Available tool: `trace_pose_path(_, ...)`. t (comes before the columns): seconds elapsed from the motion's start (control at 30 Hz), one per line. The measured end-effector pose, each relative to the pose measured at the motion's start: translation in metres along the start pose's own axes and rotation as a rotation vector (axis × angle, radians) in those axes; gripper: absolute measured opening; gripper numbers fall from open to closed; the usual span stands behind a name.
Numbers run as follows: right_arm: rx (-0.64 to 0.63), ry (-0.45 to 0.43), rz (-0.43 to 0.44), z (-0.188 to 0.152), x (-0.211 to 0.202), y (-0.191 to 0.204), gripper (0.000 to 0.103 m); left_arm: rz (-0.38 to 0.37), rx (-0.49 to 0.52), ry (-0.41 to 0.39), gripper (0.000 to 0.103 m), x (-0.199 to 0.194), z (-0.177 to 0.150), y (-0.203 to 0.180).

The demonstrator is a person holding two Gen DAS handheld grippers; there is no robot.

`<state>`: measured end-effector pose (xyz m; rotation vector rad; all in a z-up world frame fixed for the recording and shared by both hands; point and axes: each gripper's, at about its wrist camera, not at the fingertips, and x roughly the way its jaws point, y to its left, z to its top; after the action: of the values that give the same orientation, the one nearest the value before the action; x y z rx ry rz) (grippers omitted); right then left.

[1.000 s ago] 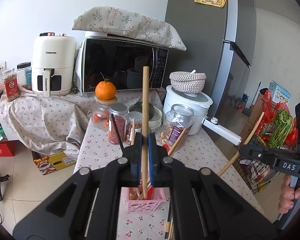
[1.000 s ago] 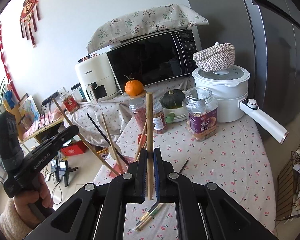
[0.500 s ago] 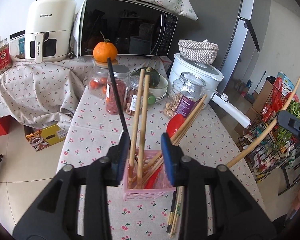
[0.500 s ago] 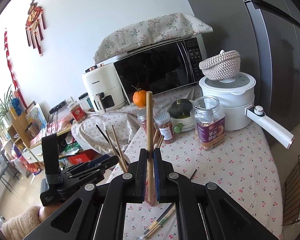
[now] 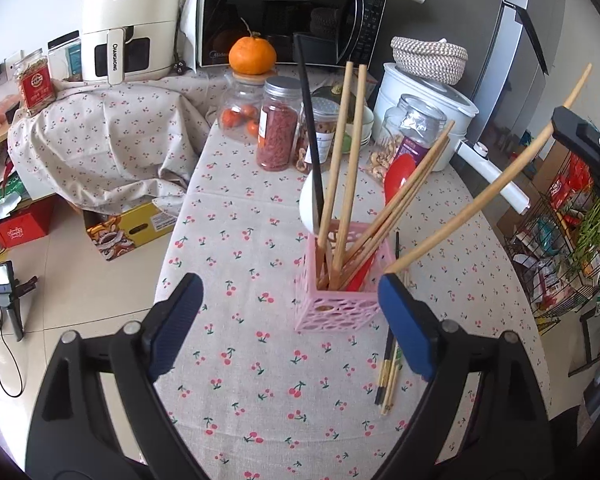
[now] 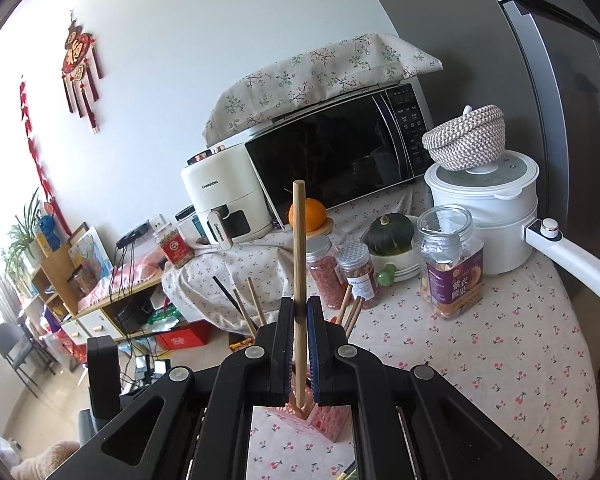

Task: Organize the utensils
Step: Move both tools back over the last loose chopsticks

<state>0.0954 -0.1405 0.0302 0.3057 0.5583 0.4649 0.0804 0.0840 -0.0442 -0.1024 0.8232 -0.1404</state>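
Note:
A pink lattice holder (image 5: 340, 304) stands on the cherry-print tablecloth (image 5: 240, 360). It holds several wooden chopsticks (image 5: 350, 168), a black chopstick (image 5: 310, 132), a red spoon (image 5: 398, 176) and a white spoon. My left gripper (image 5: 290, 304) hovers just in front of the holder; its jaws are opening wide and the pads press on nothing. My right gripper (image 6: 299, 312) is shut on a wooden chopstick (image 6: 299, 248), held upright above the holder (image 6: 324, 420). In the left wrist view that chopstick (image 5: 480, 204) slants down from the right gripper (image 5: 558, 126) towards the holder's right side.
Loose chopsticks (image 5: 388, 372) lie on the cloth right of the holder. Behind it stand jars (image 5: 278, 124), an orange (image 5: 252, 56), a microwave (image 5: 288, 16), an air fryer (image 5: 128, 24) and a white cooker (image 5: 424, 108). A wire rack (image 5: 560, 248) stands beyond the table's right edge.
The left gripper let go of its wooden chopstick, which now stands in the pink holder, and its jaws spread wide as it dipped down. The right gripper still grips its chopstick.

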Motion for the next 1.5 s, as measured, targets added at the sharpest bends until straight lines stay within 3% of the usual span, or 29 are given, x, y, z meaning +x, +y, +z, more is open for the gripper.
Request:
trace_pose_path(0.5,0.067,0.194,-0.02,-0.033,0.069,-0.02,0.01,0.007,0.073,0.038,0.089,0.008,-0.016,-0.015)
trace_pose_path(0.6,0.093,0.188,-0.004,-0.03,0.062,-0.023,0.028,0.007,0.085,0.041,0.089,0.009,-0.018,-0.019)
trace_pose_path(0.67,0.106,0.173,-0.004,-0.028,0.053,-0.027,0.05,0.005,0.089,0.042,0.089,0.01,-0.019,-0.021)
trace_pose_path(0.87,0.107,0.155,-0.058,-0.029,0.03,-0.046,0.066,-0.004,0.087,0.066,0.09,0.017,-0.023,-0.027)
trace_pose_path(1.0,0.079,0.209,-0.159,-0.051,0.038,-0.061,0.068,0.007,0.074,0.108,0.09,0.026,-0.027,-0.03)
trace_pose_path(1.17,0.054,0.346,-0.263,-0.094,0.066,-0.079,0.068,0.033,0.06,0.154,0.09,0.034,-0.032,-0.031)
trace_pose_path(1.5,0.0,0.481,-0.335,-0.133,0.105,-0.086,0.068,0.037,0.048,0.176,0.09,0.036,-0.032,-0.026)
